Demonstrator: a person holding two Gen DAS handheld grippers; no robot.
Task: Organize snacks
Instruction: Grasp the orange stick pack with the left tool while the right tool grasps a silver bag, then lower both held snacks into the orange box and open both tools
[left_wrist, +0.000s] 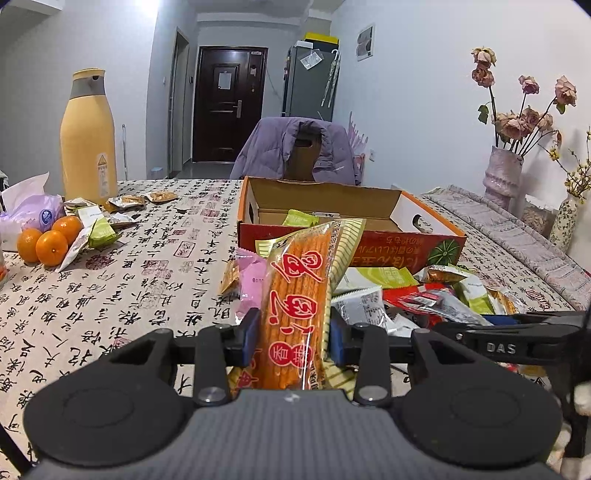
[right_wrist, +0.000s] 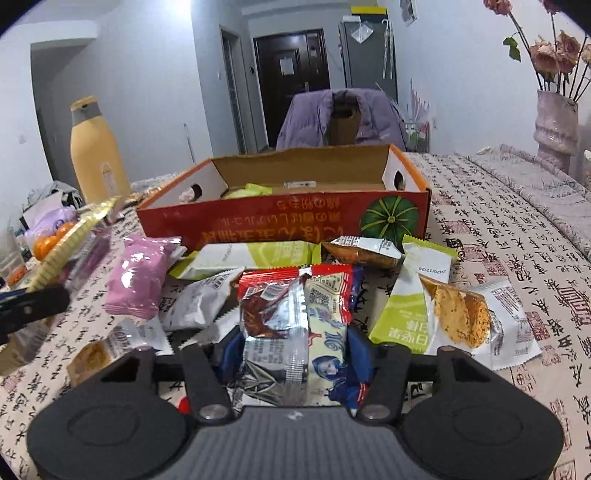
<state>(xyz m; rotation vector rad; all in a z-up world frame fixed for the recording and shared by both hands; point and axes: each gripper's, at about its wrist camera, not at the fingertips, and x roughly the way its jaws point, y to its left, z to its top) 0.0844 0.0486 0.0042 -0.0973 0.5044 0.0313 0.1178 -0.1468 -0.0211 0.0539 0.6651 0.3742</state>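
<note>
My left gripper (left_wrist: 293, 334) is shut on a long orange stick-snack packet (left_wrist: 299, 291) with red characters, held upright above the patterned tablecloth. Behind it stands the open cardboard box (left_wrist: 369, 201) with a red front; a green packet (left_wrist: 300, 218) lies inside. In the right wrist view my right gripper (right_wrist: 295, 350) is down in the loose snack pile, its blue pads (right_wrist: 360, 350) pressing both sides of a red, silver and blue packet (right_wrist: 295, 317). The box (right_wrist: 280, 218) is just beyond the pile. Around the packet lie a pink packet (right_wrist: 138, 280) and green-and-white packets (right_wrist: 406, 306).
A tall yellow bottle (left_wrist: 88, 136), oranges (left_wrist: 48, 240), a tissue pack (left_wrist: 33, 214) and more loose snacks (left_wrist: 122, 206) sit at the left of the table. A vase of dried roses (left_wrist: 504, 173) stands at the right. A chair with a purple jacket (left_wrist: 280, 151) is behind the box.
</note>
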